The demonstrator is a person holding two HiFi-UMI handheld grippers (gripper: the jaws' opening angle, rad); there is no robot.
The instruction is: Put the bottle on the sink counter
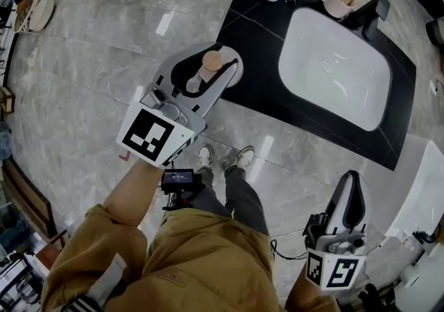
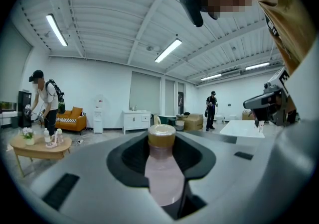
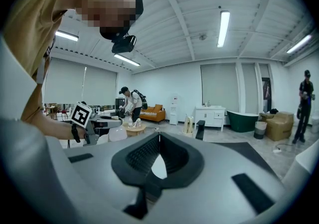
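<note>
Head view steeply down over sink counter (image 1: 257, 33) — gripper views close along own jaws, both roomward.

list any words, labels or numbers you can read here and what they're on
No readable words or numbers in any view.
left gripper and right gripper cubes: black-and-white square patterns, no letters.
bottle: no label shows.
small screen at the person's waist: too small to read.
shirt print: blurred.
</note>
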